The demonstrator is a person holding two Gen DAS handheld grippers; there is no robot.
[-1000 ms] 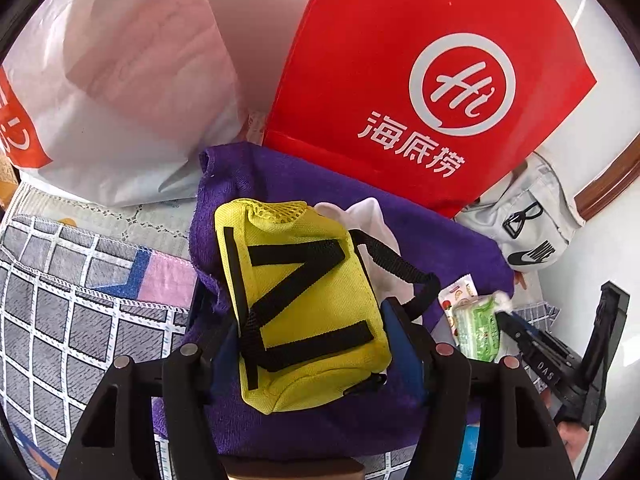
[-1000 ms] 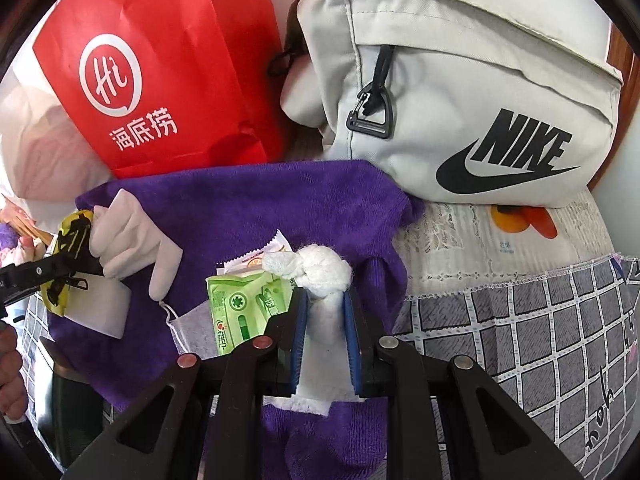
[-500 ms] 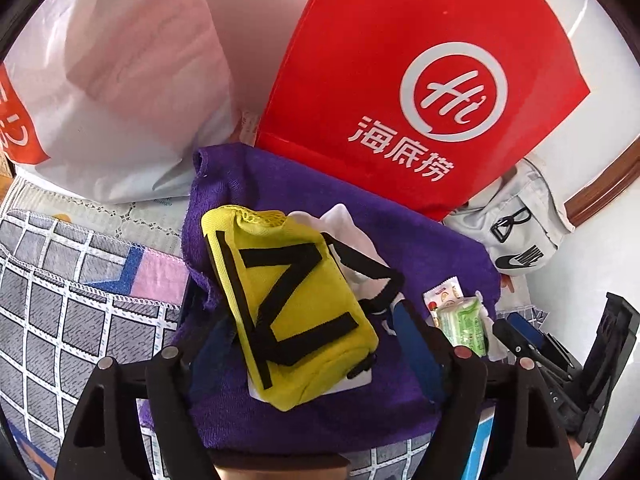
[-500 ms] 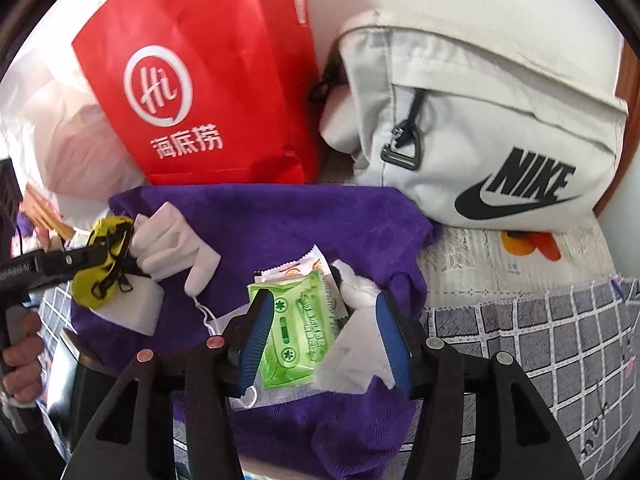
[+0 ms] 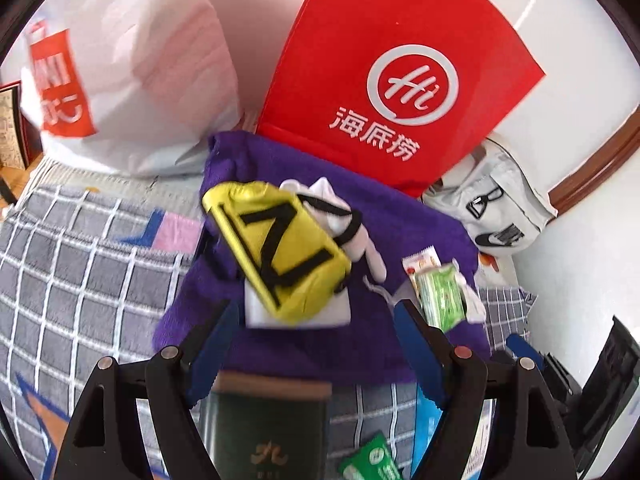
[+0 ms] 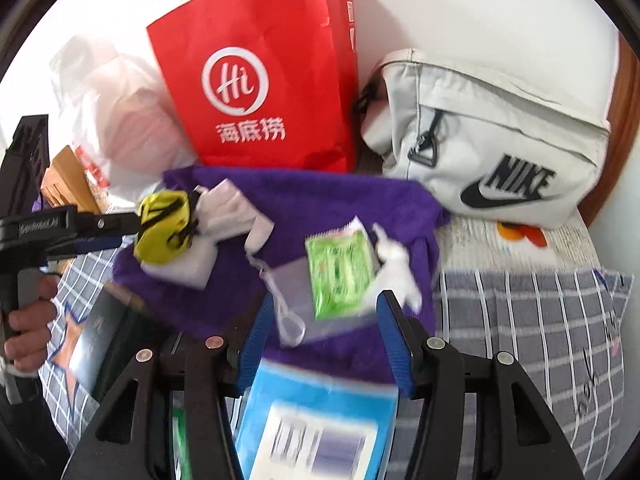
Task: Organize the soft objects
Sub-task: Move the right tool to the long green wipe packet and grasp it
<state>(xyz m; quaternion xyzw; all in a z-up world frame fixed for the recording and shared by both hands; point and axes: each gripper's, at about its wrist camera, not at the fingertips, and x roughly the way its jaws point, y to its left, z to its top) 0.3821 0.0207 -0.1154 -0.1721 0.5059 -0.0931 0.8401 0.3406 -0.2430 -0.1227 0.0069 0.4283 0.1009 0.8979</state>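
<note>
A purple towel (image 5: pixel 384 344) (image 6: pixel 320 204) lies on the checked bedding. On it sit a yellow pouch (image 5: pixel 280 248) (image 6: pixel 162 226) on a white sponge block (image 5: pixel 260 316) (image 6: pixel 180 268), a white glove (image 5: pixel 352 232) (image 6: pixel 232 216), a face mask (image 6: pixel 292 284), a green tissue pack (image 5: pixel 440 300) (image 6: pixel 340 276) and a white cloth scrap (image 5: pixel 474 308) (image 6: pixel 396 264). My left gripper (image 5: pixel 316 320) (image 6: pixel 124 230) is open and empty, just short of the pouch. My right gripper (image 6: pixel 324 320) is open and empty, just short of the tissue pack.
A red paper bag (image 5: pixel 400 80) (image 6: pixel 260 92), a white plastic bag (image 5: pixel 120 80) and a grey Nike bag (image 6: pixel 500 148) (image 5: pixel 492 208) stand behind the towel. A dark green box (image 5: pixel 268 432) and a blue packet (image 6: pixel 320 428) lie near me. Checked bedding (image 5: pixel 80 272) surrounds it all.
Both grippers opened and drew back. The left let go of the yellow pouch; the right let go of the white cloth scrap, which now lies beside the tissue pack.
</note>
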